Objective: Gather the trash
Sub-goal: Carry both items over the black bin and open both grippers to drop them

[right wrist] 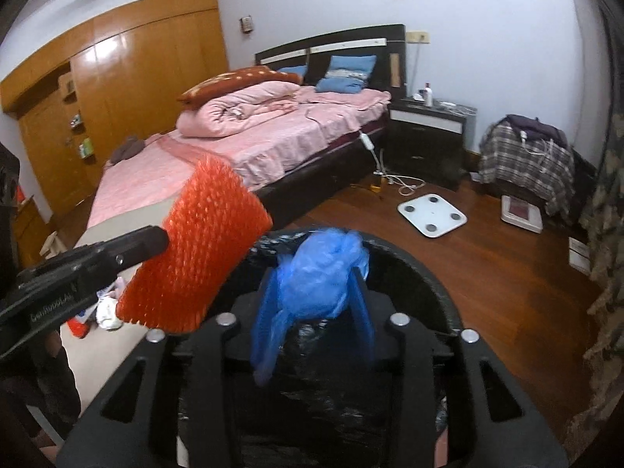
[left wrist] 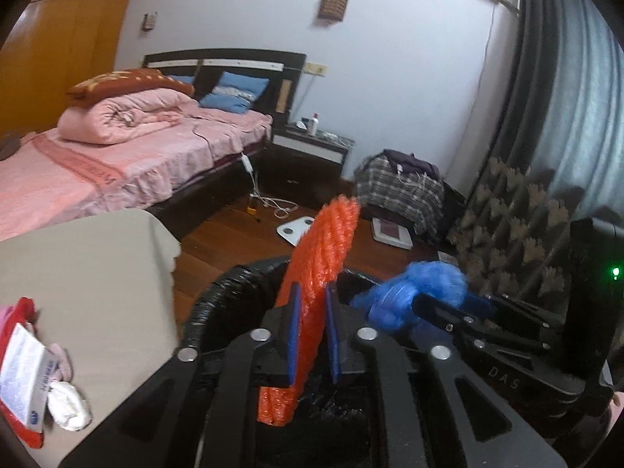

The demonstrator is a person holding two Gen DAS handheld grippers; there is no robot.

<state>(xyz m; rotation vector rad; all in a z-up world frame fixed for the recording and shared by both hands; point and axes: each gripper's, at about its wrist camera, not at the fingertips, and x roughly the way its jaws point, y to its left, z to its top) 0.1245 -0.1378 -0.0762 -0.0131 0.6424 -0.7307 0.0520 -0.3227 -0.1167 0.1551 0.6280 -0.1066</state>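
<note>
An orange foam net sheet [left wrist: 327,241] stands between the blue pads of my left gripper [left wrist: 312,290], leaning across the gap with its lower end hanging below the pads. The jaws stand slightly apart and do not pinch it. A crumpled blue plastic bag [right wrist: 319,273] sits loosely between the parted pads of my right gripper [right wrist: 316,275], its tail trailing down. Both grippers hover over a bin lined with a black bag [left wrist: 218,292], whose rim [right wrist: 421,273] curves round them. The right gripper [left wrist: 433,306] shows beside the left, and the left gripper [right wrist: 152,240] shows beside the right.
A beige table [left wrist: 85,273] at the left carries a red packet [left wrist: 19,319], a white paper pack [left wrist: 23,382] and a crumpled tissue [left wrist: 70,409]. Beyond lie a wooden floor [right wrist: 487,265] with a white scale [right wrist: 432,215], a pink bed [right wrist: 273,136] and a nightstand [right wrist: 429,132].
</note>
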